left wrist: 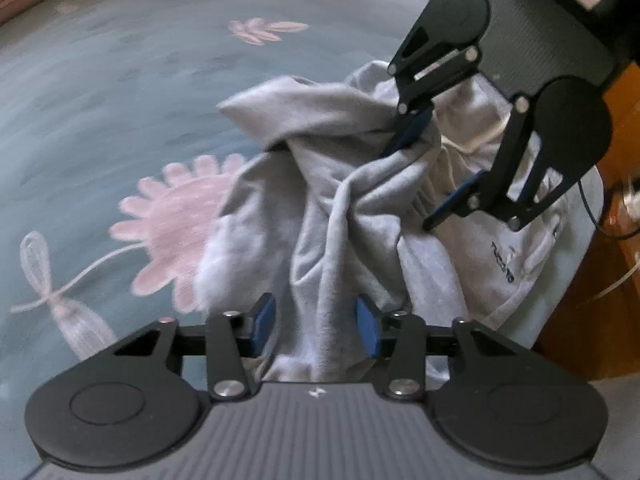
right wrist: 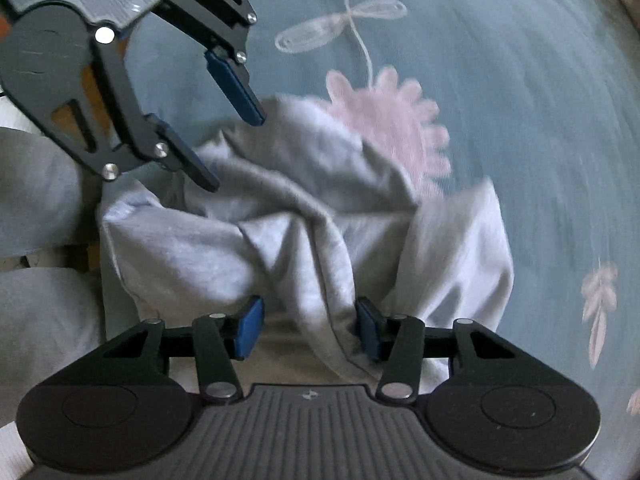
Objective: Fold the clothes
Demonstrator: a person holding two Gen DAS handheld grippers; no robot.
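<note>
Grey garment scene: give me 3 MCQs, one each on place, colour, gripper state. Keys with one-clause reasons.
1. Where does the grey garment lie?
A. on a blue flowered cloth
B. in a basket
C. on a hanger

2. What colour are the pads on the gripper fingers?
A. red
B. blue
C. yellow

3. How does the left gripper stand?
A. shut on the garment
B. open, with fabric between its fingers
C. out of view

Answers
1. A: the blue flowered cloth surrounds the garment.
2. B: blue pads show in both views.
3. B: its fingers stand well apart; the right gripper does likewise.
</note>
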